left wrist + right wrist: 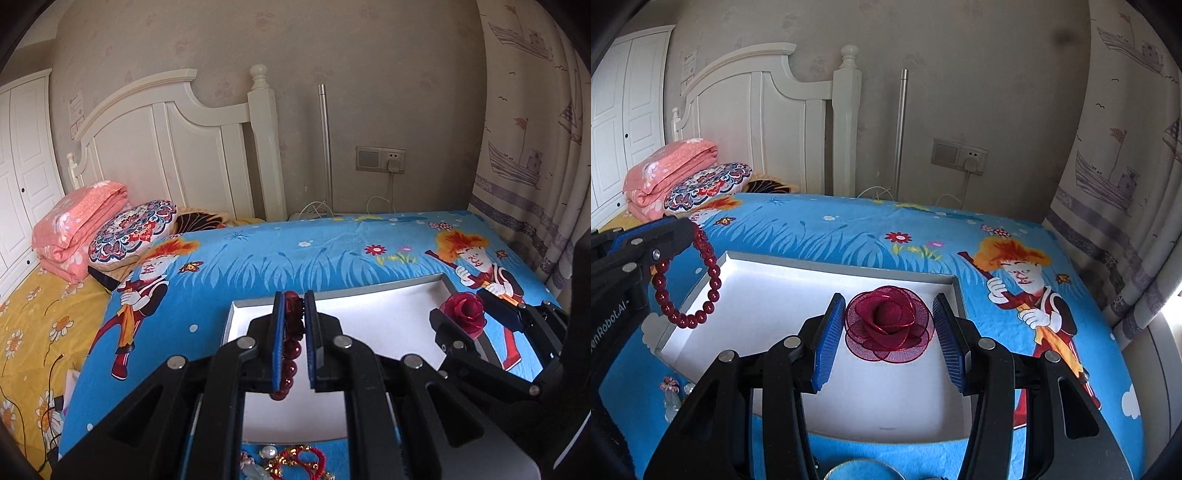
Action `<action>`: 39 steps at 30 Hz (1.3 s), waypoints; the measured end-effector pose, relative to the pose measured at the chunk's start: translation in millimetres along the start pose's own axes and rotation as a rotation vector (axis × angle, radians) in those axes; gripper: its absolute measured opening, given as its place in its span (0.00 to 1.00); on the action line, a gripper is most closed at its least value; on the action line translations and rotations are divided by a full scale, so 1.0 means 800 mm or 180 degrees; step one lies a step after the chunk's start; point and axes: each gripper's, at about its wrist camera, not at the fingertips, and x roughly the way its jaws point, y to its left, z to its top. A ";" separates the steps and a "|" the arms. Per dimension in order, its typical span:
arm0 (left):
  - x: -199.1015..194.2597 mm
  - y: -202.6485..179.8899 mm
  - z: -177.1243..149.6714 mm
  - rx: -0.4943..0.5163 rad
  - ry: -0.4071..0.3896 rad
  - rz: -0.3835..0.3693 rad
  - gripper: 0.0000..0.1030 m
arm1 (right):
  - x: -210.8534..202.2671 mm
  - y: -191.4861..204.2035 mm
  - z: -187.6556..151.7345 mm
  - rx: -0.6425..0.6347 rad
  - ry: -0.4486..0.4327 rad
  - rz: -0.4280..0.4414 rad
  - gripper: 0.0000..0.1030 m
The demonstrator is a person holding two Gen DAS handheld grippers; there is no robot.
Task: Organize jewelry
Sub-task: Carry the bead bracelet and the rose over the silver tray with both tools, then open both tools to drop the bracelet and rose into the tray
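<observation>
My left gripper (294, 306) is shut on a dark red bead bracelet (290, 354), holding it above the left end of a shallow white box (369, 317). From the right wrist view the bracelet (701, 288) hangs from the left gripper (683, 230) over the box's left rim (698, 288). My right gripper (888, 314) is open around a red mesh rose (888, 323) that lies in the box; the pads stand apart from its petals. The rose (463, 314) and right gripper (476, 314) also show in the left wrist view.
The box sits on a table under a blue cartoon cloth (849, 229). Loose jewelry lies at the near edge: a pearl and red cord piece (295, 461), small pale ornaments (674, 397). A bed with a pillow (129, 232) is left, curtains (1126, 184) right.
</observation>
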 end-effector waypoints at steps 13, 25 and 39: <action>0.079 0.017 -0.038 -0.0199 0.0250 0.0145 0.10 | 0.055 -0.008 0.013 0.0186 0.0263 0.0053 0.47; 0.101 0.006 -0.047 -0.0130 0.0336 0.0160 0.33 | 0.067 -0.021 0.005 0.0253 0.0371 0.0023 0.63; 0.019 0.060 -0.099 -0.0448 0.0267 0.0150 0.67 | -0.026 -0.042 -0.021 0.0212 0.0095 0.0206 0.63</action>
